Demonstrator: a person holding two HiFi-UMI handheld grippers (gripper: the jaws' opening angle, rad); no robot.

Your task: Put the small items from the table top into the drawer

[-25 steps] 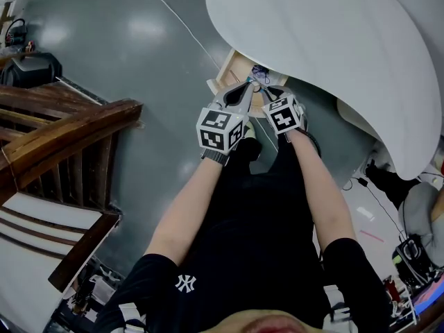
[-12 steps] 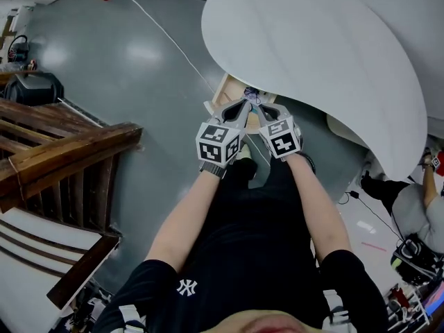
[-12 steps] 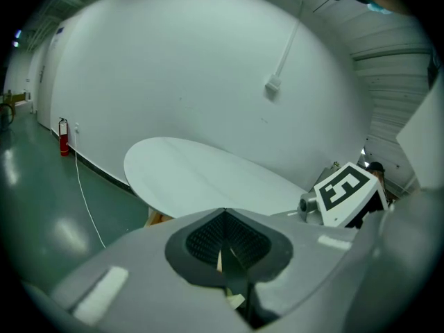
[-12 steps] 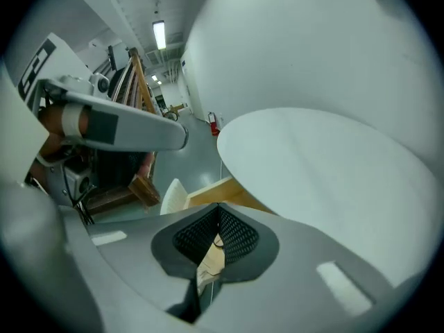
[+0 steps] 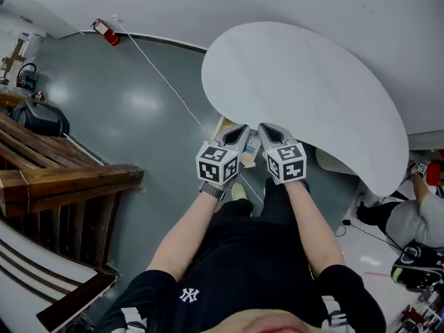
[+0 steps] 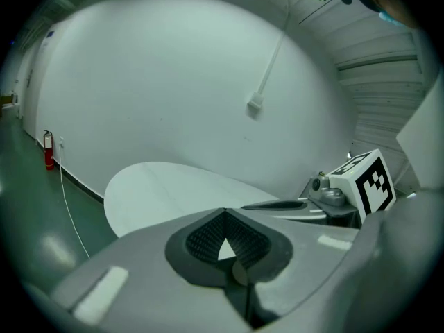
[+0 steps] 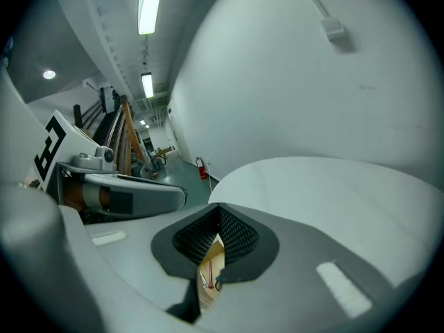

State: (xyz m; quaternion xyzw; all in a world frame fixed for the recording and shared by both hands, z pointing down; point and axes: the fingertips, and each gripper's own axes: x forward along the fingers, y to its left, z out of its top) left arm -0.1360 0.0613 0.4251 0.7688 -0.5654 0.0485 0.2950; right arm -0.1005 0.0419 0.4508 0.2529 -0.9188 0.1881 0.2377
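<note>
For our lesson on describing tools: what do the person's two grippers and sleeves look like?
The left gripper and right gripper are pale grey, each carrying a white cube with black square markers. Their fingers have dark ribbed pads. The person wears short black sleeves.

A white oval table [image 5: 305,96] stands on grey floor [image 5: 139,116], where seemingly a cable [image 5: 166,82] lies.

A white NY logo [image 5: 189,295] marks the black shirt [image 5: 267,255].

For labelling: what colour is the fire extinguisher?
Red; the fire extinguisher shows best in the head view.
</note>
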